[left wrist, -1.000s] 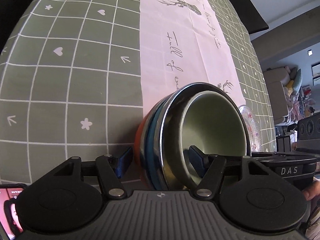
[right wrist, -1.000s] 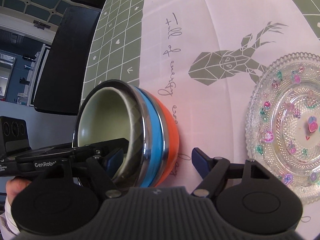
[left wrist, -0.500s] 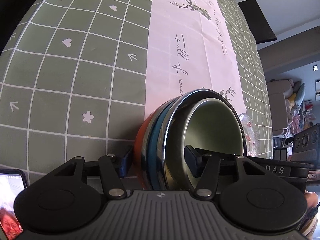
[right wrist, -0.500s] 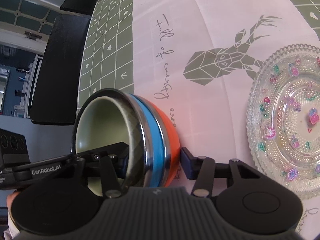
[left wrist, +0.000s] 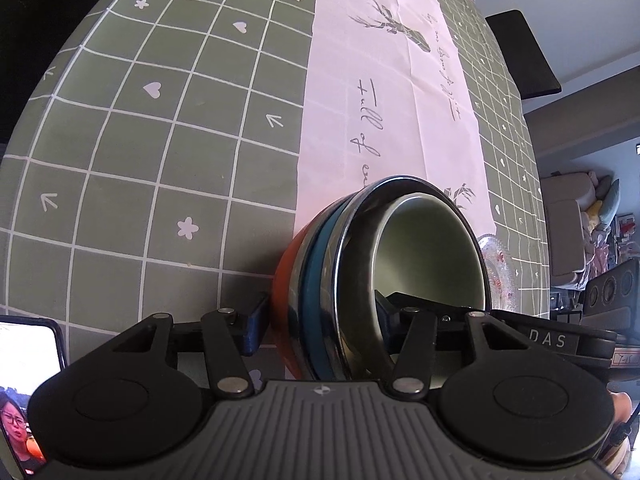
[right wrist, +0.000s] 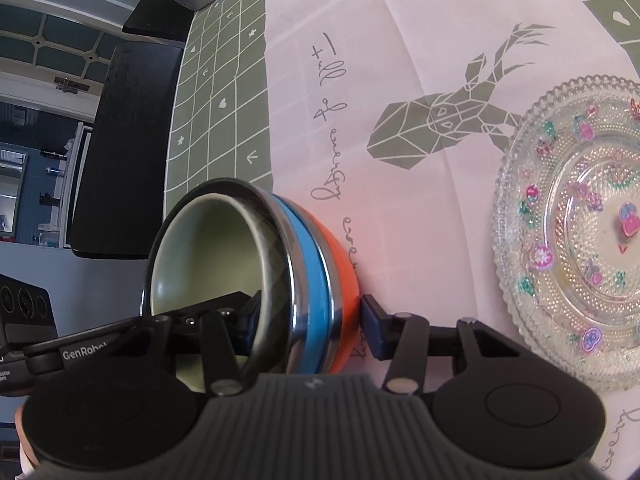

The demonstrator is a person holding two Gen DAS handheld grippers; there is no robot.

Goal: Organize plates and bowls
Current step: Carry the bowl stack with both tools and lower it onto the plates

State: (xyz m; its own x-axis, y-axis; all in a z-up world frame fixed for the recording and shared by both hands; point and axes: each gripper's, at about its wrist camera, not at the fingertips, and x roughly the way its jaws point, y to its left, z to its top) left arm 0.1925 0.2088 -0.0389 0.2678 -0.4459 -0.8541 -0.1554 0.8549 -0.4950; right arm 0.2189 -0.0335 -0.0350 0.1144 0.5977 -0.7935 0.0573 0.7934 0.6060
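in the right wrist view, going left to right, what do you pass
black bench → nested bowls: green bowl, steel bowl, blue bowl, orange bowl → deer print → glass plate

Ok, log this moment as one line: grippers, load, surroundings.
left gripper: shut on bowl stack | right gripper: shut on bowl stack | stack: green inside steel, blue, orange; tilted | glass plate: on pink runner, apart
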